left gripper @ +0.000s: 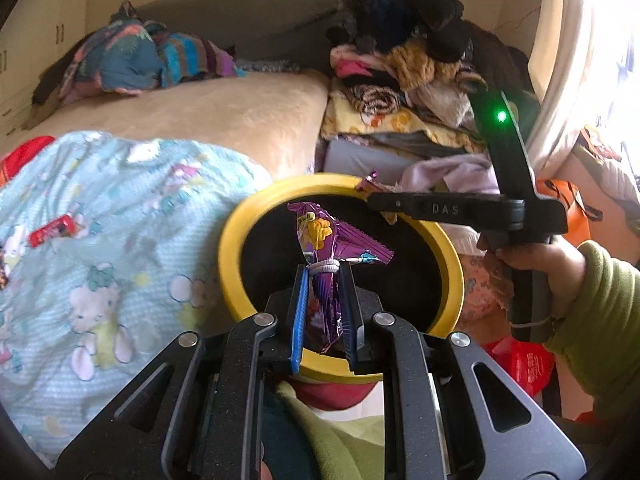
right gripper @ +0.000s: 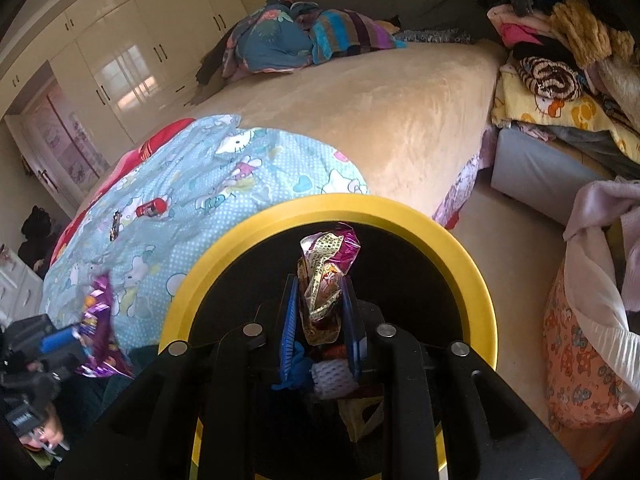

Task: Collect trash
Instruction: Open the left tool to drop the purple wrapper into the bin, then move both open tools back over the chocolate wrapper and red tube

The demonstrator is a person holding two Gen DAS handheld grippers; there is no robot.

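— Two wrappers, both over the yellow-rimmed bin [left gripper: 236, 236]. Left wrist view?
— Left gripper [left gripper: 323, 280] pinches a purple snack wrapper [left gripper: 324, 248] at centre: light, crinkly, slippery foil.
— Right wrist view?
— Right gripper [right gripper: 318, 292] clamps a magenta foil wrapper [right gripper: 326, 264] mid-body; bin rim [right gripper: 460, 240] at two o'clock.

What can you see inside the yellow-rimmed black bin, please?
Low in the yellow-rimmed black bin, the right wrist view shows white foam netting, a blue scrap and a yellow wrapper. The right hand-held gripper hides the rest.
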